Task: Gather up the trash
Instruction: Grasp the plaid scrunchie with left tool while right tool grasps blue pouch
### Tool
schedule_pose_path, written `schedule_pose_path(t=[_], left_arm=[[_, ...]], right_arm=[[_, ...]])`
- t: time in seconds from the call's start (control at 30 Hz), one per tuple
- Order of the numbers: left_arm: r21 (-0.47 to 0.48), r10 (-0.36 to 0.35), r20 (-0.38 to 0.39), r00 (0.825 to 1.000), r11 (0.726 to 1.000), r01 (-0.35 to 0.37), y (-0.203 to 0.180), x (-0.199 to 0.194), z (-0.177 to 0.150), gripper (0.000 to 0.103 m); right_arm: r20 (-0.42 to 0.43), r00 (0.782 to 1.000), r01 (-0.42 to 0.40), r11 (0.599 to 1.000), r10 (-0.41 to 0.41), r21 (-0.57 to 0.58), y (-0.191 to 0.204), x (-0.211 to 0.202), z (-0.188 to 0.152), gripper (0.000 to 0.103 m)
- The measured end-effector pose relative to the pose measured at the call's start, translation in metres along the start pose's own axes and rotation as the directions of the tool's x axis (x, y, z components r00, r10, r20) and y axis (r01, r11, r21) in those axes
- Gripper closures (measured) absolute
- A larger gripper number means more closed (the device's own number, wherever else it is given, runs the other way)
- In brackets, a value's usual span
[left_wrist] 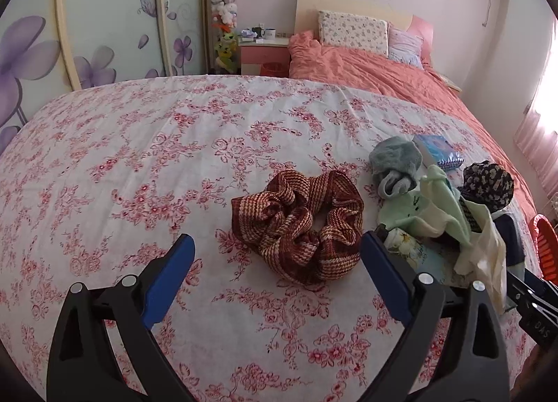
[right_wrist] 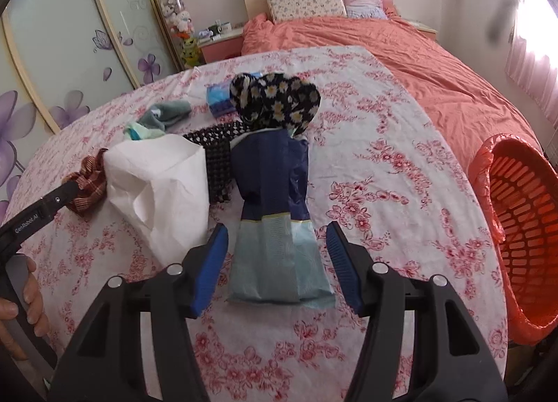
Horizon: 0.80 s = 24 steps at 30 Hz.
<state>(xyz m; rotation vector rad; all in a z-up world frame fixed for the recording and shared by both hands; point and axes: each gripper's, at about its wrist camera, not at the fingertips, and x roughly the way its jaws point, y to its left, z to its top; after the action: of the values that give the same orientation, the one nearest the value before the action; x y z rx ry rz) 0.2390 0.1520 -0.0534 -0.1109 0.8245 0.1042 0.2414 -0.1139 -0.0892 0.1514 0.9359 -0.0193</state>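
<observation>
The blue wrapper is best straddled squarely by the released right gripper before clenching, while the left gripper, also released, is kept clear.

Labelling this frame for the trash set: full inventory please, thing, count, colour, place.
scrunchie: 1, red-and-cream check, on floral sheet, ahead of left gripper
blue wrapper: 1, navy and pale blue, flat between right gripper's fingers, untouched
tissue: 1, white, crumpled, left of wrapper
daisy-print fabric: 1, black with white flowers, beyond wrapper
grey sock: 1, grey, right of scrunchie
green cloth: 1, pale green, below sock
notebook: 1, blue, behind sock
basket: 1, orange, off bed's right edge
quilt: 1, coral, far half of bed
pillows: 2, floral and pink-striped, by headboard
left gripper: open
right gripper: open
hand: holding left gripper's handle
</observation>
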Motion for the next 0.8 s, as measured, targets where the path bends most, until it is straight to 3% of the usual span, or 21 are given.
schedule_pose_path(t=[0.33,0.6,0.8], left_arm=[[0.029,0.027,-0.04,0.999,0.999,-0.026,-0.01,0.023,0.005,0.008],[0.011,0.011,-0.089,0.996,1.0,-0.01,-0.011,0.041,0.011,0.008],[0.026,-0.011,-0.077,0.997,1.0,0.013,-0.011,0.037,0.014,0.038]], right_arm=[[0.01,1.0,0.014,1.0,-0.014,-0.015,0.002,0.003,-0.003,0.056],[0.01,1.0,0.013,1.0,-0.013,-0.017,0.001,0.002,-0.003,0.056],[0.014,0.999,0.039,0.999,-0.039,-0.025,0.0,0.001,-0.004,0.064]])
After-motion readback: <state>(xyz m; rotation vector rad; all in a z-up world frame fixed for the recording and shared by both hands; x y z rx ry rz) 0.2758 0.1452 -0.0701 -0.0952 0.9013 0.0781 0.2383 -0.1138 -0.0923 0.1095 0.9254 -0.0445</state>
